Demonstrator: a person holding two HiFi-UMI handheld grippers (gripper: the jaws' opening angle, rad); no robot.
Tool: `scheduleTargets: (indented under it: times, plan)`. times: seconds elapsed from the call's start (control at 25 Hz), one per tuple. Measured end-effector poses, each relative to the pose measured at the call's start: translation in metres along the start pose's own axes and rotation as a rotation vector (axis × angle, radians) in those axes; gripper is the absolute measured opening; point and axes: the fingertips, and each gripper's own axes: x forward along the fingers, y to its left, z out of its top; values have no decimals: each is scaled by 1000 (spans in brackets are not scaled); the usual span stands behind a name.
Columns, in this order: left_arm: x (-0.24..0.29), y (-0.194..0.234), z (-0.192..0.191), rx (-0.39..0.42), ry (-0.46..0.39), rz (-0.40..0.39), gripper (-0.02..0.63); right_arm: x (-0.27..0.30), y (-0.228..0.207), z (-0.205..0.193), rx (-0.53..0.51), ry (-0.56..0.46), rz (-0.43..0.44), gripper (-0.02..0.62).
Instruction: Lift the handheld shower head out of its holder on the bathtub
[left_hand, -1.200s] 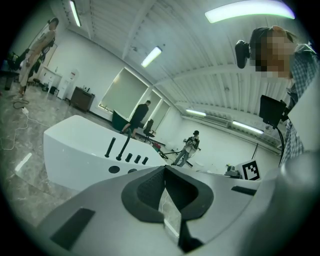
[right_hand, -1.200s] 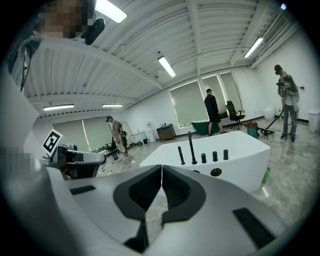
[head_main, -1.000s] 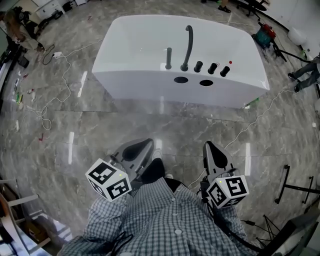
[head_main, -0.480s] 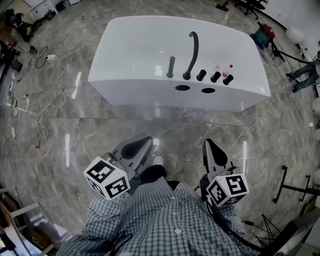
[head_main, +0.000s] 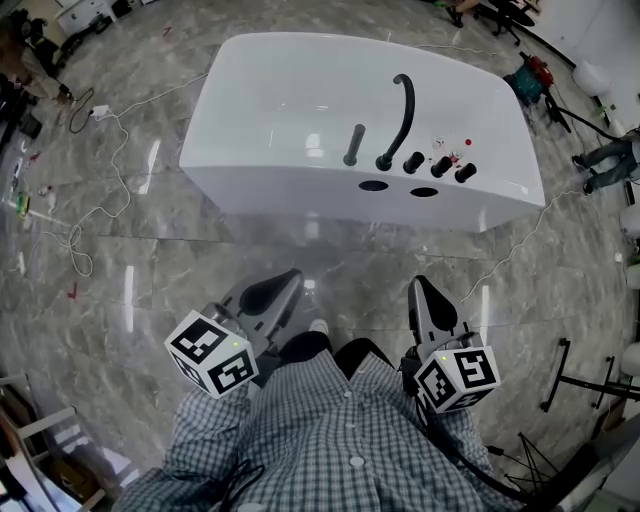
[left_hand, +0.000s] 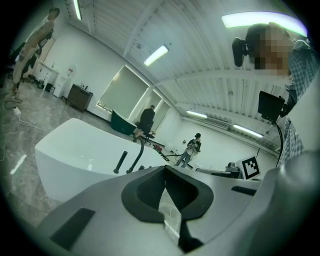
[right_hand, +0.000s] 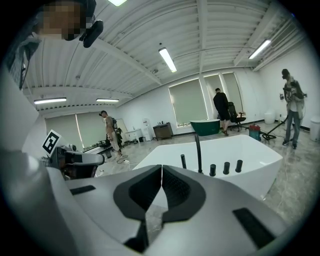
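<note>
A white bathtub (head_main: 300, 120) stands on the marble floor ahead of me. On its near rim a short black handheld shower head (head_main: 354, 145) stands upright in its holder, left of a tall curved spout (head_main: 398, 118) and three black knobs (head_main: 440, 167). My left gripper (head_main: 288, 282) and right gripper (head_main: 418, 291) are held low near my body, well short of the tub, both shut with nothing between the jaws. The left gripper view shows the shower head (left_hand: 120, 162) far off; the right gripper view has the shower head (right_hand: 183, 161) beside the spout (right_hand: 198, 149).
White cables (head_main: 110, 150) trail over the floor left of the tub. A red and green machine (head_main: 530, 68) sits at the back right, a black stand (head_main: 575, 375) at the right. Several people stand around the room; a green tub (right_hand: 206, 126) is far behind.
Both shut grippers have moved with me toward the bathtub, which has shifted slightly right and looks a little nearer in the head view. The jaws have not changed.
</note>
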Motion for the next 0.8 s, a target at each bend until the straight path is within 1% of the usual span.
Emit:
scheduleTargets:
  times: [0.2, 0.4, 0.64, 0.8]
  plan:
    - [-1, 11, 7, 3, -3, 6, 9, 9, 4, 5, -7, 1, -2, 18]
    - [5, 16, 13, 12, -5, 10, 9, 18, -4, 9, -6, 1, -7, 18]
    - [19, 31, 24, 18, -15, 34, 9, 44, -12, 20, -12, -9, 18, 18]
    - [38, 42, 34, 15, -9, 51, 9, 65, -24, 32, -8, -8, 36, 18]
